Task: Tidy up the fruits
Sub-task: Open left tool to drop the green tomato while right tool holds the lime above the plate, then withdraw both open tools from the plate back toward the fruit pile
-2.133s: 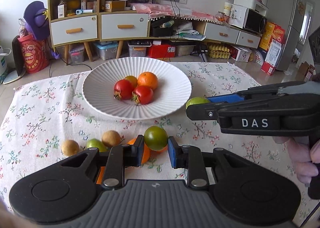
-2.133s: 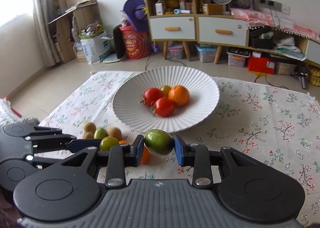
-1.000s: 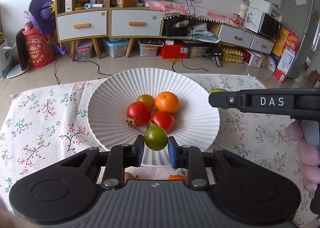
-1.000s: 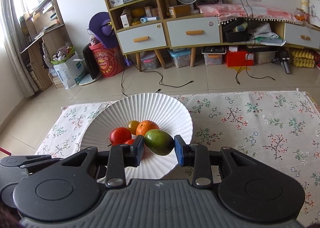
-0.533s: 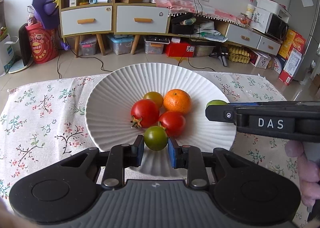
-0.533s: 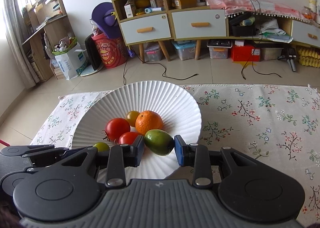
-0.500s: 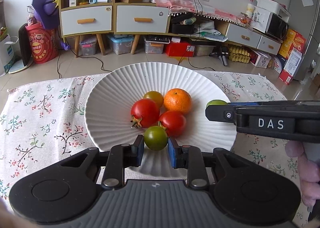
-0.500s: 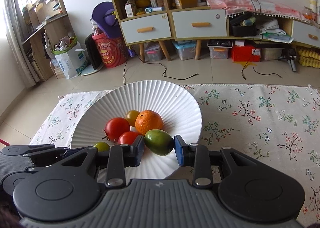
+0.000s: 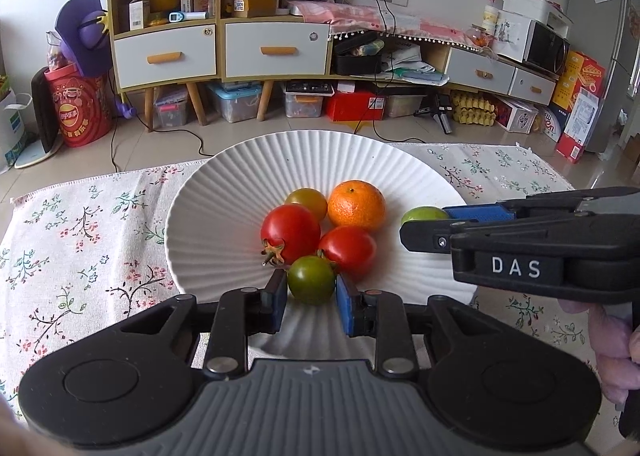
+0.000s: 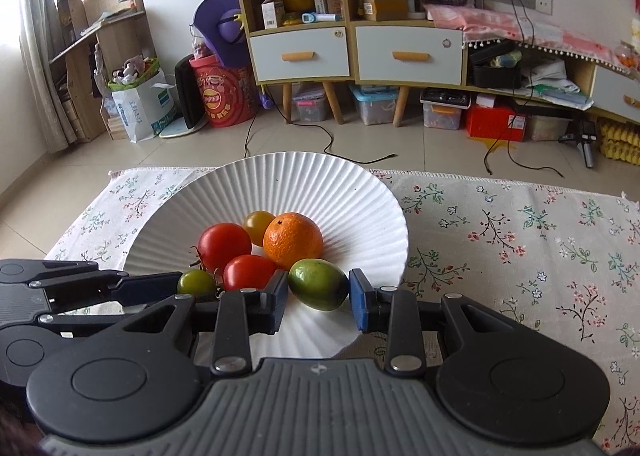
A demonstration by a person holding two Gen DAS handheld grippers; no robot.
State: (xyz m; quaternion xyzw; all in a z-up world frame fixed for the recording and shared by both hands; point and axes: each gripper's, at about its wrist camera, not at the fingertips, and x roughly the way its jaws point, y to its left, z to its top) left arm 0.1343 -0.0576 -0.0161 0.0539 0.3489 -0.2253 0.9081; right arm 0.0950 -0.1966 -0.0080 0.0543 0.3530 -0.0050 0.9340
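Note:
A white ribbed plate (image 9: 224, 215) (image 10: 360, 199) holds two red tomatoes (image 9: 290, 232), a yellowish tomato (image 9: 306, 197) and an orange (image 9: 356, 205). My left gripper (image 9: 311, 298) has a green tomato (image 9: 311, 280) between its pads, low over the plate's near side next to the red tomatoes; the pads stand slightly off the fruit. My right gripper (image 10: 319, 294) has a green mango-like fruit (image 10: 318, 284) between its jaws, with a small gap at the right pad, over the plate's right side by the orange. Each gripper shows in the other's view.
The plate sits on a floral tablecloth (image 9: 80, 223) (image 10: 520, 223). Beyond the table's far edge are floor, cabinets (image 9: 224, 43) and boxes. The fruits that lay on the cloth near me are hidden behind the grippers.
Both grippers lowered their fruits onto the plate beside the pile. The jaws of both have widened slightly, so small gaps now show beside the fruits.

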